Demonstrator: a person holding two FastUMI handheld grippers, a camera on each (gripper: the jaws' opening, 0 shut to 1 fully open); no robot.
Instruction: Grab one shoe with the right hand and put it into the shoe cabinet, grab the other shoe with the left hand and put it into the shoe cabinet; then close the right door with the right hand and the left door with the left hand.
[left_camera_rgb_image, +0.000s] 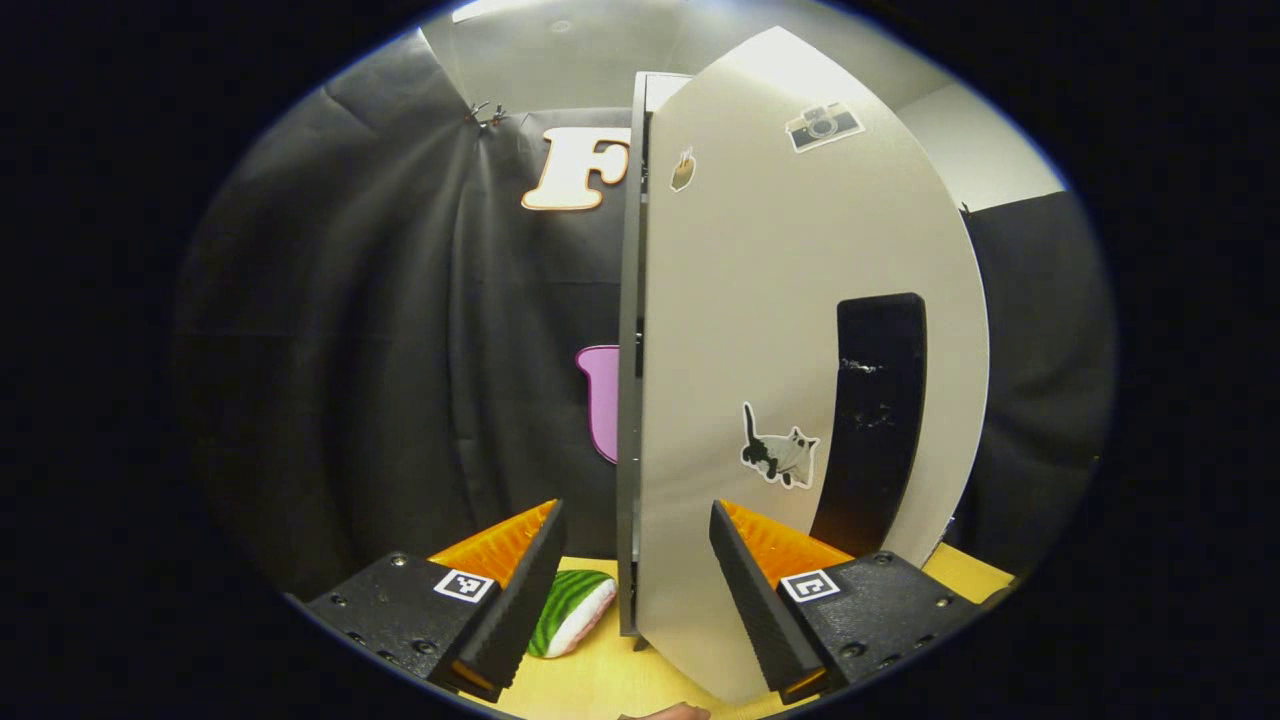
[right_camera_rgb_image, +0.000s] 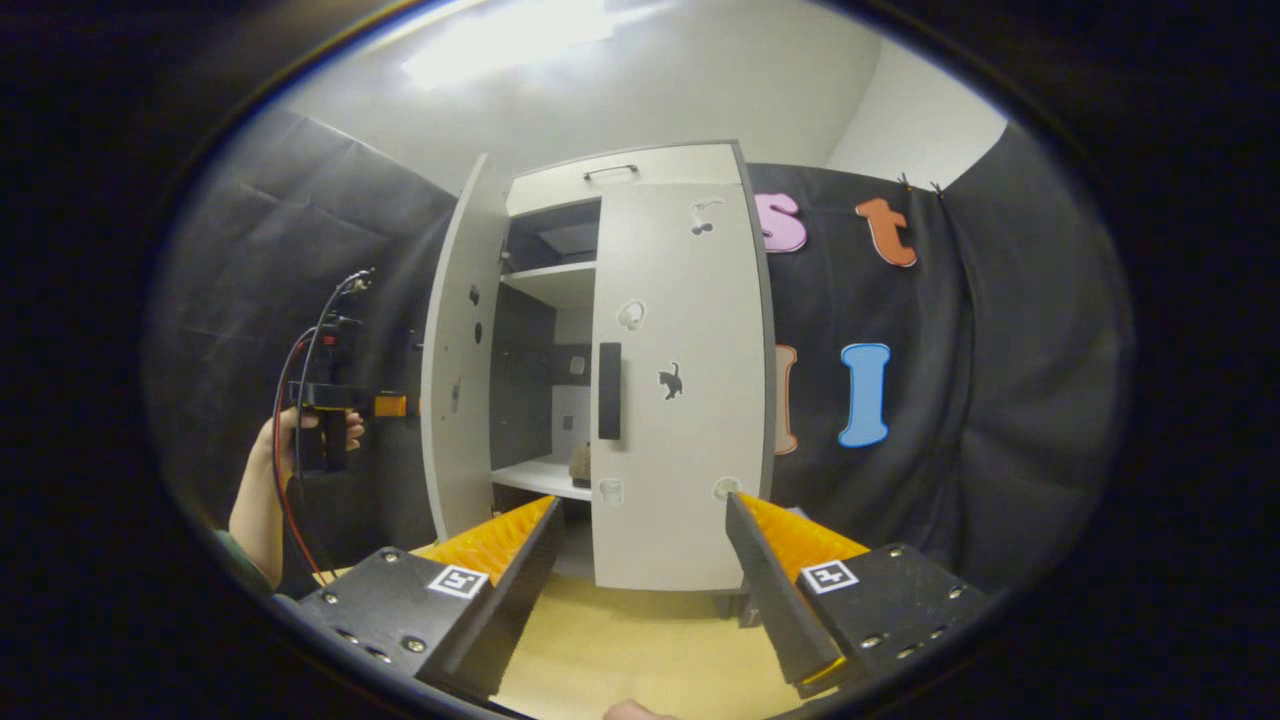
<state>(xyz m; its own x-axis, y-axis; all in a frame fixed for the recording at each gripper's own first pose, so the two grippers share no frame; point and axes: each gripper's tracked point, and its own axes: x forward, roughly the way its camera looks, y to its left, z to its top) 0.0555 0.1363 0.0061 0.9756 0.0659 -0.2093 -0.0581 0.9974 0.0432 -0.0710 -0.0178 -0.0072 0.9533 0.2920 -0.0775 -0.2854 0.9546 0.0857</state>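
While both grippers hang with jaws spread and nothing between them, the shoe cabinet stands upright on the yellow counter, long axis vertical, front facing the right gripper view.

Right gripper view: right gripper open, low and centred, apart from the cabinet. Right door shut flush w/ the cabinet front; dark vertical handle near its inner edge. Left door swung out toward the camera, hinged at the cabinet's left side, so shelves show inside. A brownish item, prob. a shoe, sits on the lower shelf; too small to tell which way it points. To the left of the open door, a hand holds the left gripper, pointing toward the door's outer face; gap vs. contact cannot be told.

Left gripper view: left gripper open, jaws either side of the left door's lower edge, not pressing on it. Door seen nearly edge-on, tall axis vertical, w/ dark handle and stickers. A green striped soft item lies on the counter beside the left finger.
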